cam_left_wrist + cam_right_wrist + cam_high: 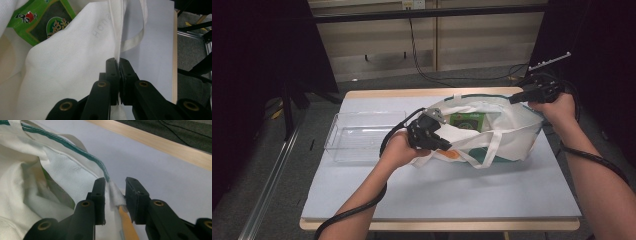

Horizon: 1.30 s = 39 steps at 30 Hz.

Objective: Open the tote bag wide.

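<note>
Jaws of the left gripper [119,62] were clamped on the tote bag's [512,122] near rim on the counter [437,192], while the right gripper [114,191] stood part open around the far rim's fold, bag mouth stretched between them.

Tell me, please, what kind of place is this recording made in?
Probably a lab or studio set up for recording. A work table with a pale mat stands between dark curtains, loose cables run over a grey carpeted floor, and a wall socket sits behind.
</note>
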### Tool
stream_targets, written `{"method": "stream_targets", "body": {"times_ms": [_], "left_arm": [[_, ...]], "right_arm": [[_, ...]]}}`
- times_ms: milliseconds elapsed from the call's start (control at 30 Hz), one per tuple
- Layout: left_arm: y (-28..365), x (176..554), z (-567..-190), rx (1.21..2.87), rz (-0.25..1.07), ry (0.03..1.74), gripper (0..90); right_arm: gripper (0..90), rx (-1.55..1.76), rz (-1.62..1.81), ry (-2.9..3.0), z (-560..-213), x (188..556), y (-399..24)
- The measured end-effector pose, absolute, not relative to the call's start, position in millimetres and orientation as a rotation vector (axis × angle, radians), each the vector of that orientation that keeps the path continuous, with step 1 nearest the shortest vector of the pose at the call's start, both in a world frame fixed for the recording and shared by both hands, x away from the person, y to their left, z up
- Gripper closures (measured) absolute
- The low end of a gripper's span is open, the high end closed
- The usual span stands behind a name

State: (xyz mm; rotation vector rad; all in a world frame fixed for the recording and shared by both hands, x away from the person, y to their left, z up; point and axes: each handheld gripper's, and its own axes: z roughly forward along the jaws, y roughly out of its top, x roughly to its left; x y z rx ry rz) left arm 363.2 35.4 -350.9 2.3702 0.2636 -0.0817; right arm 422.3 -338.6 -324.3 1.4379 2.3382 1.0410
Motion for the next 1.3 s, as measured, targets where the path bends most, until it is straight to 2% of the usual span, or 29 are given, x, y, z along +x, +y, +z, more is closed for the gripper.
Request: {"method": "stream_targets", "body": {"times_ms": [100, 133, 167, 267, 333, 433, 667, 867, 1000, 1133, 1200, 1300], "left_arm": [[35.1, 363.3, -350.9, 2.38, -0.079, 0.266, 81.1], [35.1, 363.3, -350.9, 2.38, -0.079, 0.266, 76.9], [34.9, 362.8, -351.2, 2.379, -0.078, 0.282, 76.9], [37.0, 362.9, -350.2, 2.392, -0.071, 0.299, 61.2], [43.2, 362.9, -349.2, 2.368, -0.072, 0.318, 59.2], [50.2, 363.6, -350.2, 2.374, -0.057, 0.345, 50.5], [59.8, 363.3, -358.6, 2.356, -0.075, 0.371, 44.4], [58.0, 361.0, -364.6, 2.327, -0.098, 0.355, 28.7], [56.2, 359.7, -369.1, 2.319, -0.096, 0.36, 29.7], [54.3, 360.1, -373.0, 2.324, -0.095, 0.34, 41.0], [51.9, 358.5, -374.6, 2.312, -0.112, 0.333, 51.3], [48.2, 358.0, -375.4, 2.321, -0.122, 0.297, 59.5]], "right_arm": [[79.4, 1.445, 1.03, 2.364, -326.8, 421.5, -339.4], [79.4, 1.445, 1.03, 2.364, -326.8, 421.5, -339.4], [80.4, 1.442, 1.027, 2.358, -326.7, 421.0, -339.4], [81.1, 1.445, 1.015, 2.342, -325.4, 421.9, -338.1], [81.2, 1.443, 1.011, 2.344, -325.0, 422.9, -337.1], [81.2, 1.448, 0.998, 2.337, -324.2, 424.1, -336.2], [81.3, 1.465, 1.009, 2.326, -325.8, 427.2, -335.5], [81.4, 1.47, 1.006, 2.311, -325.8, 428.8, -334.8], [81.4, 1.466, 1.006, 2.309, -325.6, 428.8, -334.2], [81.4, 1.479, 1.013, 2.295, -326.9, 428.5, -335.1], [81.4, 1.489, 1.009, 2.288, -327.6, 428.3, -335.3], [81.5, 1.49, 1.009, 2.286, -327.8, 428.4, -336.0]]}}
